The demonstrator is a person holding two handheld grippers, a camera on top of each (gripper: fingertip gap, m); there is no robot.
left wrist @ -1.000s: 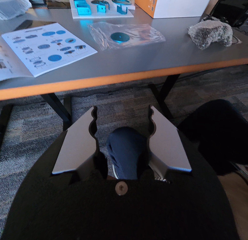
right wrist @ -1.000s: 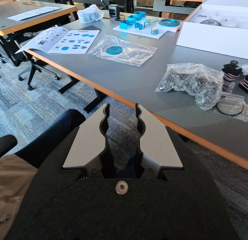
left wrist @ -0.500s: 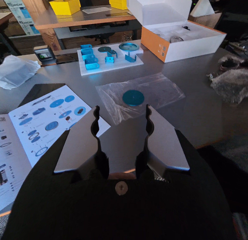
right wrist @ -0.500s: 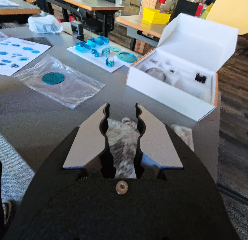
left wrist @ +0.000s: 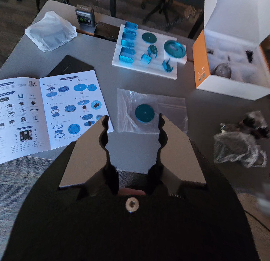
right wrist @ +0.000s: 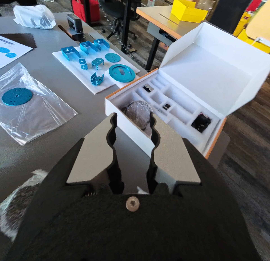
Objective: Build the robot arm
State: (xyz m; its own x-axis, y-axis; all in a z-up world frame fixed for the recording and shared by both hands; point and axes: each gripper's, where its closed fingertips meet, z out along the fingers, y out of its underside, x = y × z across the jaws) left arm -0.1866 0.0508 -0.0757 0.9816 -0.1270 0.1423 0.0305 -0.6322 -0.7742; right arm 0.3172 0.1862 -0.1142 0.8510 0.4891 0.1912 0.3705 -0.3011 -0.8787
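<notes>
Left gripper [left wrist: 133, 117] spread, empty, above clear bag [left wrist: 152, 112] with blue disc [left wrist: 144, 113] at 12 o'clock. Right gripper [right wrist: 133, 116] spread, empty, near open box [right wrist: 146, 135] at 1 o'clock. Risk: slippery film sliding away, or knocking box edge.

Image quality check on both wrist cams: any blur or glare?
Left wrist view: dim, right edge smeared, the bubble-wrap bundle blurred; booklet fairly sharp. Right wrist view: brighter, blue ring crisp, glare on the plastic bag, lower-left corner soft.

Blue disc [left wrist: 144, 113] on plastic bag [left wrist: 166, 106]
</notes>
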